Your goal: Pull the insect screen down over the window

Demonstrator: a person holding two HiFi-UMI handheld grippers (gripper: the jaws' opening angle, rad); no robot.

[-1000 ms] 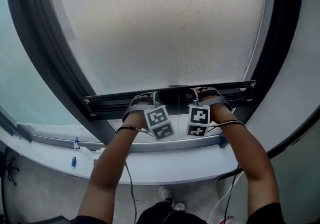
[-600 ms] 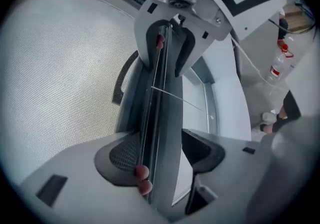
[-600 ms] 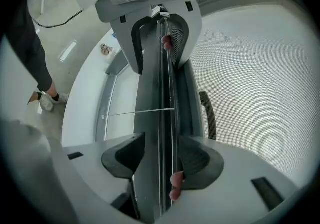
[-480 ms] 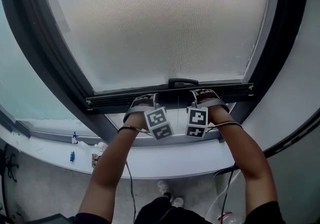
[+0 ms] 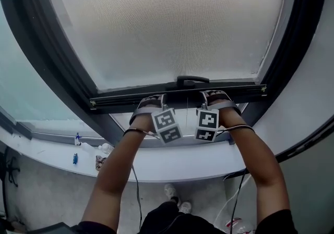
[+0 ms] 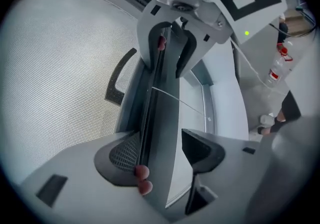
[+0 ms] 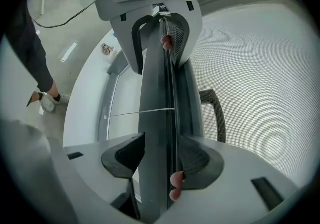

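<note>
Insect screen (image 5: 172, 24) drawn over most of window. Dark bottom bar (image 5: 117, 102) sits low, just above lower frame rail (image 5: 52, 137); narrow glass strip left uncovered beneath. Left gripper (image 6: 159, 149) clamped across bar left of black handle (image 5: 192, 79); right gripper (image 7: 156, 160) clamped right of it, close together. Jaws held wide by bar's thickness, mesh-textured pads (image 7: 197, 160) pressed on screen side. Fingertips (image 6: 142, 173) seen at bar edge. White sill (image 5: 172, 170) below.
</note>
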